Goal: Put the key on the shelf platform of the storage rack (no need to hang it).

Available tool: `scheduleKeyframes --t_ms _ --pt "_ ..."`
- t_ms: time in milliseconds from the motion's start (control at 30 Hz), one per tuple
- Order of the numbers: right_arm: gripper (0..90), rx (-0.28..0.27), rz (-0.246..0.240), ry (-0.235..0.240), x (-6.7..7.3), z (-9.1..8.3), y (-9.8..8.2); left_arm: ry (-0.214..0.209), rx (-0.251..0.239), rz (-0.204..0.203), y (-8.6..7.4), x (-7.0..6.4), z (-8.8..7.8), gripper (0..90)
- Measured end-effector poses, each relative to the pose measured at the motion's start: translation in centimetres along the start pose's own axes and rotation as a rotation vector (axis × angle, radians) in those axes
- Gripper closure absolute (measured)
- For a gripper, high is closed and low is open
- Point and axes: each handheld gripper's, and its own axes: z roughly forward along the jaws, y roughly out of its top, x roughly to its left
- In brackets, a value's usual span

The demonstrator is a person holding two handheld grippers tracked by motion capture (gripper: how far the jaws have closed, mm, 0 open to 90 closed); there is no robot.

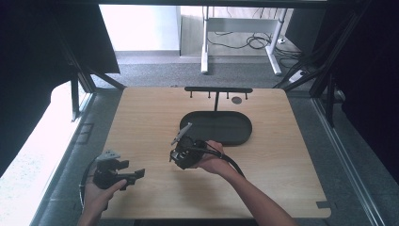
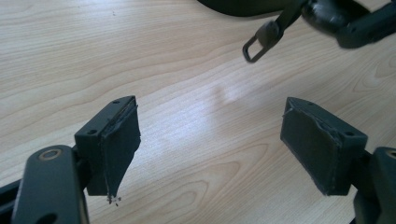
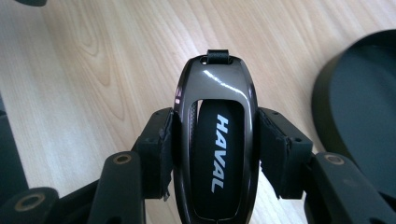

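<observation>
**Getting the Haval key onto the rack: tips for the carry**

Got the key fob pinched sideways in the right gripper. Pads clenched on both long edges, logo facing up, strap end poking out past the tips. Looks like a solid hold, so no need to regrip. Sitting around the middle of the worktop, seemingly just off the wood, right by the near-left end of the black tray.

Likely destination: the hook rack at the middle of the far edge, behind the tray. If so:

- Lift high enough to clear the tray rim before heading for the far edge.
- Watch the strap loop, not the fob. Sticks out loose and probably swings, so go slow and let it settle before lining up.
- Pick one hook, come in from the front slightly above it, then lower the loop over the tip.
- Tilt the wrist to present the loop open-face to the hook, not edge-on.
- Don't let go before seeing the weight taken by the hook. Otherwise, straight down into the tray.

Left gripper parked at the near left corner, jaws released wide with nothing between them. Worth bringing over to steady a swinging loop, otherwise best left there out of the way.
</observation>
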Motion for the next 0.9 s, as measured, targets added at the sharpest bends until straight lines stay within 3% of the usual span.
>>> scheduleKeyframes --t_ms 533,900 --pt "48.7 -0.024 0.058 -0.056 -3.4 -1.9 -1.2 -0.007 0.036 0.016 -0.1 -0.6 1.2 20.1" --pt "48.7 -0.008 0.096 -0.075 -5.3 -1.9 -1.3 -0.012 0.039 0.017 -0.1 -0.5 1.1 20.0"
